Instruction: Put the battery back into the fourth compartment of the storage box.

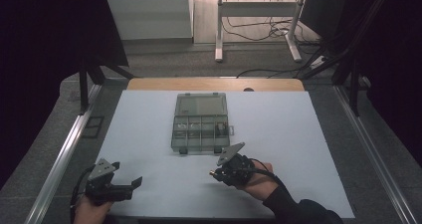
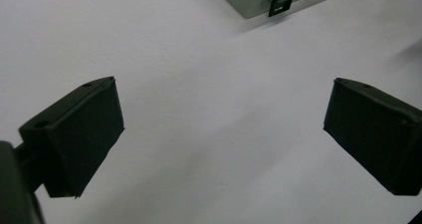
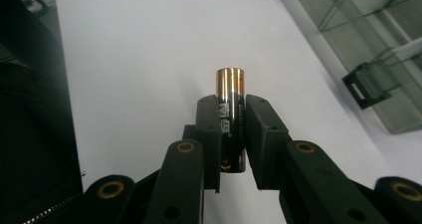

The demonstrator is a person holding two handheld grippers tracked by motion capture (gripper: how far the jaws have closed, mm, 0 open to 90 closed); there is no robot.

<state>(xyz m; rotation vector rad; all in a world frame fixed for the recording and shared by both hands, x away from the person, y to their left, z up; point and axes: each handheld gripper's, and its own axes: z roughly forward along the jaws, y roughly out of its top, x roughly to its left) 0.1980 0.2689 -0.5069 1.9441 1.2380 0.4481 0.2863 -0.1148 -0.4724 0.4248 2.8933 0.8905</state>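
**A:** Start with what's nearest you. What are your fingers doing?

**B:** My right gripper (image 3: 232,134) has its jaws clamped on a battery (image 3: 230,115), black body with a gold band at the tip that sticks out past my fingertips. My right hand (image 1: 259,181) holds it low over the sheet. My left gripper (image 2: 221,134) has its jaws wide apart, holding nothing, with bare white between them.

**A:** And the surface under them?

**B:** A white sheet (image 1: 278,129) covering most of the table. Beyond its far edge a strip of wooden tabletop (image 1: 214,84) shows. Grey padding lies to either side, with metal rails (image 1: 62,157) along it.

**A:** What lies beyond your fingers?

**B:** A clear grey compartment box (image 1: 201,122), lid open and lying flat on the far side. It sits just ahead of my right gripper and well ahead and across from my left one. Some compartments hold small items, too small to tell. In the right gripper view its black latch (image 3: 366,87) is off to the side of my fingertips.

**A:** And the room past that?

**B:** Dim. A white cabinet (image 1: 149,14), the white legs of a stand (image 1: 219,27), and cables (image 1: 263,30) loose on the floor.

**A:** Any writing?

**B:** There's white print on the battery's black body beside my finger, but it is too small to read
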